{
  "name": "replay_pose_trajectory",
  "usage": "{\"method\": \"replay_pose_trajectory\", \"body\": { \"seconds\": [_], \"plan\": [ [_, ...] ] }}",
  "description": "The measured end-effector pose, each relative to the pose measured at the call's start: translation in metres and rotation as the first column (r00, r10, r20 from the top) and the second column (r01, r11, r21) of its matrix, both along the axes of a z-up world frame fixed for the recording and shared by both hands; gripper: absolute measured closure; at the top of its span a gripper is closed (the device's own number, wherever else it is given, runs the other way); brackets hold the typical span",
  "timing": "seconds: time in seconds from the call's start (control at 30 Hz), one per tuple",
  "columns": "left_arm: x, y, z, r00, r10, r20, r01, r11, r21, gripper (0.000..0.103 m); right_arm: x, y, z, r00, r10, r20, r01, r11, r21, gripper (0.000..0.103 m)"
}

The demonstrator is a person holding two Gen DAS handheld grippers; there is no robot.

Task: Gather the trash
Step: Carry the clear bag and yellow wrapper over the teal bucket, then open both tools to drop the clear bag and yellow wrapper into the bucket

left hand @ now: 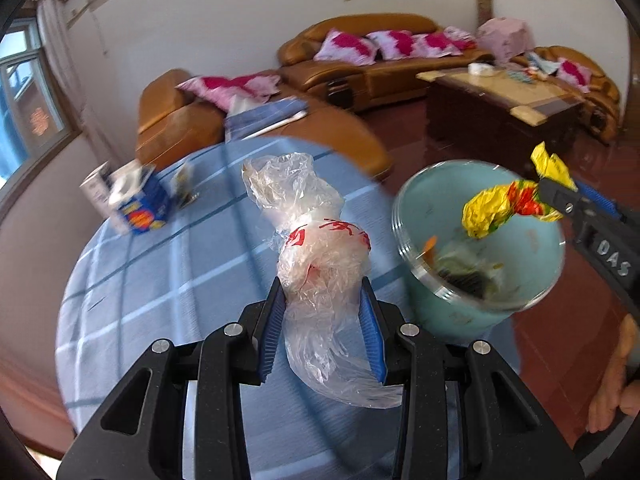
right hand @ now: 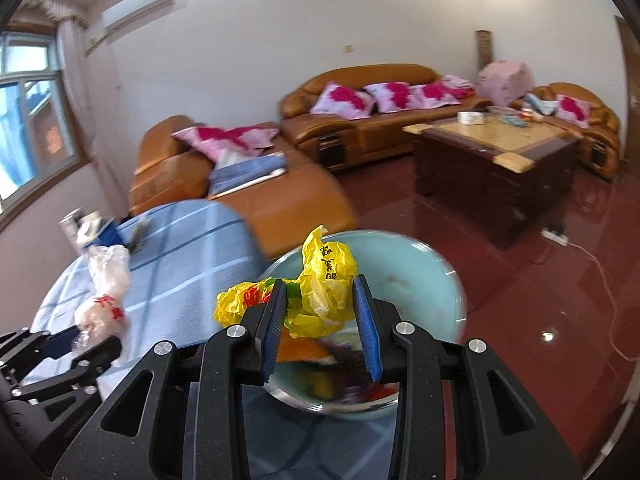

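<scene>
My left gripper (left hand: 322,292) is shut on a crumpled clear plastic bag (left hand: 316,240) with red print, held above the blue checked tablecloth (left hand: 160,280). My right gripper (right hand: 320,286) is shut on a crumpled yellow plastic bag (right hand: 320,288) with red and green marks, held over the mouth of the pale blue trash bin (right hand: 420,284). In the left wrist view the yellow bag (left hand: 496,210) hangs above the bin (left hand: 532,248) from the right gripper (left hand: 554,196). Trash lies in the bin's bottom. The right wrist view shows the left gripper (right hand: 80,340) with the clear bag (right hand: 106,300) at lower left.
A blue and white carton (left hand: 138,204) and small scraps lie at the round table's far edge. Orange sofas (right hand: 372,120) with pink cushions and a dark coffee table (right hand: 492,160) stand behind on the red floor. A white power strip (right hand: 554,236) and cord lie on the floor.
</scene>
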State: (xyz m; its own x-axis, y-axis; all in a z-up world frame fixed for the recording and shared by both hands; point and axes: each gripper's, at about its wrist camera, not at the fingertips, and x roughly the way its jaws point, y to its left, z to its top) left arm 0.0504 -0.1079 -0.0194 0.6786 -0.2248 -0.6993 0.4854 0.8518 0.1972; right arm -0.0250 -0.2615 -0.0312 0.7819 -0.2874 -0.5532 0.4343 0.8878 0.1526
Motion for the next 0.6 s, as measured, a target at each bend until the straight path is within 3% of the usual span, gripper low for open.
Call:
{"method": "replay_pose_trajectory", "body": {
  "seconds": [0.17,0.23,0.3,0.33,0.43,0.5,0.6],
  "plan": [
    [0.006,-0.043,-0.006,0.996,-0.083,-0.016,0.082,0.996,-0.043,0.066,0.003,-0.036,-0.005,0.997,-0.07,-0.029,0.07,0.997,-0.008,0.066],
    [0.013,-0.057,-0.011,0.994,-0.102,-0.035,0.1,0.993,-0.056,0.065,0.008,-0.045,-0.008,0.997,-0.063,-0.04,0.062,0.998,-0.011,0.063],
    [0.018,-0.069,-0.014,0.992,-0.12,-0.042,0.117,0.991,-0.066,0.062,0.01,-0.051,-0.01,0.997,-0.072,-0.04,0.071,0.997,-0.008,0.053],
    [0.021,-0.075,-0.015,0.991,-0.128,-0.04,0.125,0.99,-0.073,0.06,0.009,-0.055,-0.01,0.997,-0.074,-0.029,0.075,0.997,0.004,0.051],
    [0.022,-0.081,-0.011,0.99,-0.142,-0.021,0.139,0.985,-0.1,0.035,0.002,-0.06,-0.006,0.996,-0.091,0.006,0.091,0.996,0.017,0.046],
    [0.019,-0.085,-0.007,0.988,-0.152,-0.003,0.15,0.983,-0.108,0.033,-0.004,-0.061,-0.002,0.993,-0.118,0.023,0.118,0.993,0.004,0.046],
    [0.012,-0.086,0.0,0.988,-0.156,0.014,0.156,0.979,-0.131,0.017,-0.012,-0.06,0.002,0.987,-0.151,0.049,0.151,0.989,-0.006,0.046]
  ]
}}
